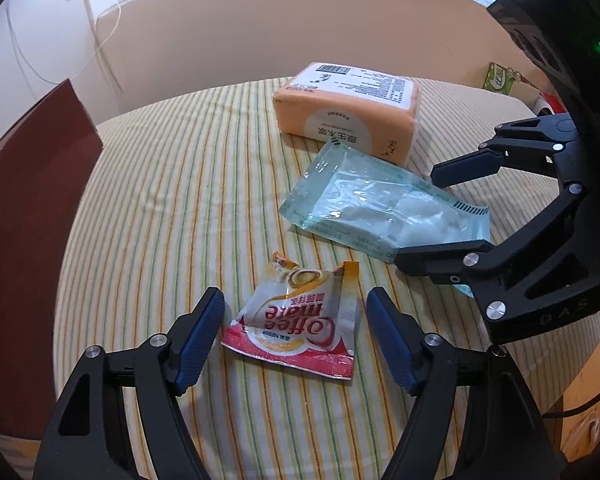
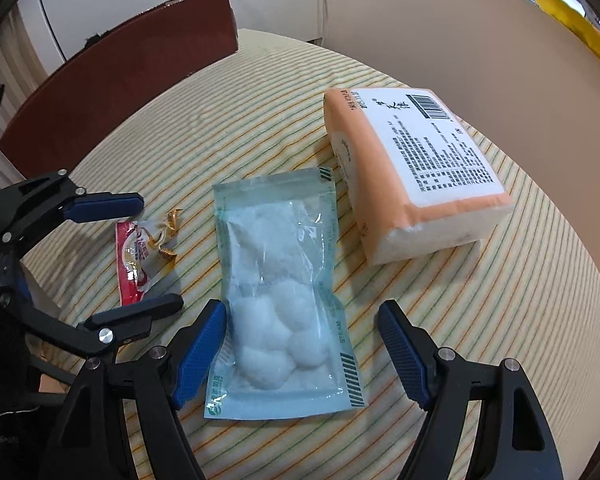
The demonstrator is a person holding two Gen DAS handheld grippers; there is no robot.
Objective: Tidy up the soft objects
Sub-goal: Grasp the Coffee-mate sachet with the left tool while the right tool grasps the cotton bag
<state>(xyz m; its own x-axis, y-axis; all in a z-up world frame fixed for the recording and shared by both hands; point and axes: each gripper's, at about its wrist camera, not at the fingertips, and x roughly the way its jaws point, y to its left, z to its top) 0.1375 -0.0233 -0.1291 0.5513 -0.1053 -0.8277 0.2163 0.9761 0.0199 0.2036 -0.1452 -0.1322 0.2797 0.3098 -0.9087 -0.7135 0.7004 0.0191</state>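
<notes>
Coffee-mate sachet [image 1: 296,320] lies flat on the striped tabletop [image 1: 160,200] between my left gripper [image 1: 296,334] fingers, spread apart for pickup, while my right gripper [image 2: 302,354], likewise spread, straddles the cotton-ball pouch [image 2: 284,292] at its 12 o'clock.

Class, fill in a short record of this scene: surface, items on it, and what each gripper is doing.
surface: striped cloth
items: coffee creamer sachet, cotton ball bag, tissue pack
box: brown box at the cloth's edge
left gripper: open, fingers either side of the sachet
right gripper: open, over the near end of the cotton ball bag
held: nothing
</notes>
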